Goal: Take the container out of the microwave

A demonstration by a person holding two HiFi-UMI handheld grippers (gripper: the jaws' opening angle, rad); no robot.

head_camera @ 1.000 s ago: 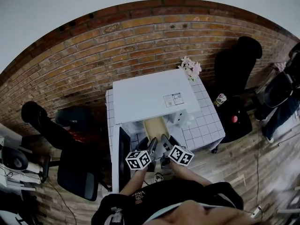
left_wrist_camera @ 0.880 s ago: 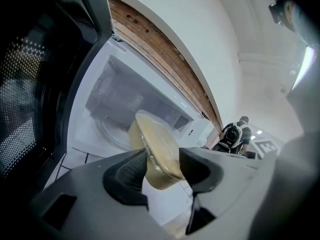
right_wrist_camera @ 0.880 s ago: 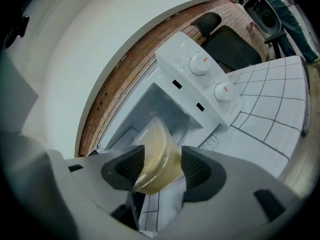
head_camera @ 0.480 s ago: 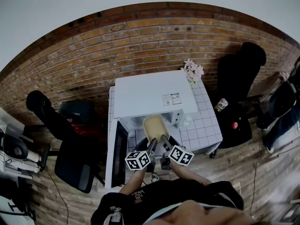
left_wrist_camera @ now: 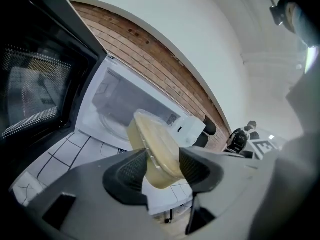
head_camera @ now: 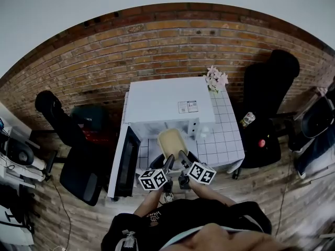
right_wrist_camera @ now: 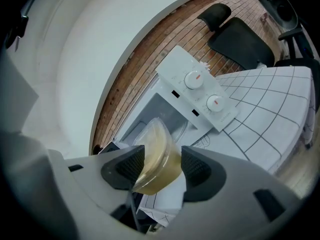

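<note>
A clear, lidded container (head_camera: 171, 140) with yellowish contents hangs in the air just in front of the white microwave (head_camera: 167, 103), whose door (head_camera: 124, 162) stands open at the left. Both grippers hold it from the near side. The left gripper (head_camera: 168, 162) is shut on its left edge and the right gripper (head_camera: 182, 158) on its right edge. In the left gripper view the container (left_wrist_camera: 154, 149) sits tilted between the pads of the left gripper (left_wrist_camera: 163, 166), with the empty cavity (left_wrist_camera: 117, 109) behind. In the right gripper view the container (right_wrist_camera: 156, 155) is clamped in the right gripper (right_wrist_camera: 162, 167).
The microwave stands on a white tiled table (head_camera: 226, 140) against a brick wall (head_camera: 157, 46). Flowers (head_camera: 215, 79) stand at the table's back right corner. Black chairs (head_camera: 78, 174) (head_camera: 268, 88) flank the table. A can (head_camera: 246, 119) and a red object (head_camera: 261, 142) lie at the right.
Both grippers have drawn back toward me with the container, which has come out of the cavity and now hangs in front of the opening. The door shows swung wider.
</note>
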